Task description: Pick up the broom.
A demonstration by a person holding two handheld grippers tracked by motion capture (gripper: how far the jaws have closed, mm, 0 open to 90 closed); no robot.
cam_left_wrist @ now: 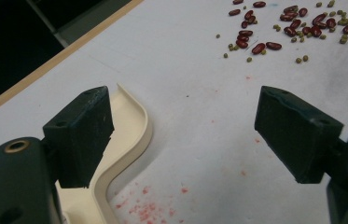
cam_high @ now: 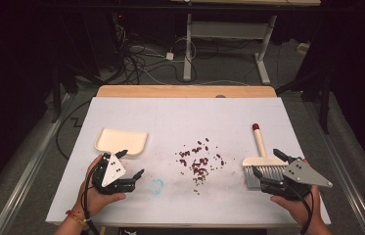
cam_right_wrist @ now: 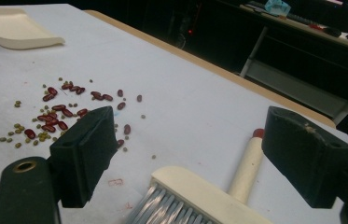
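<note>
White desk frame (cam_high: 229,36), floor cables (cam_high: 136,56) behind table.

No lettering, label, brand, number or sign is showing legibly on anything in these views.

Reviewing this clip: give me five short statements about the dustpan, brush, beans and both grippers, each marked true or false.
1. The left gripper stands open beside the dustpan. True.
2. The right gripper is clamped on the brush. False: its jaws stand wide open over the brush head, not pressing on it.
3. The beans lie scattered on the table between dustpan and brush. True.
4. The dustpan already holds beans. False: it looks empty.
5. The brush handle has a red tip. True.
</note>
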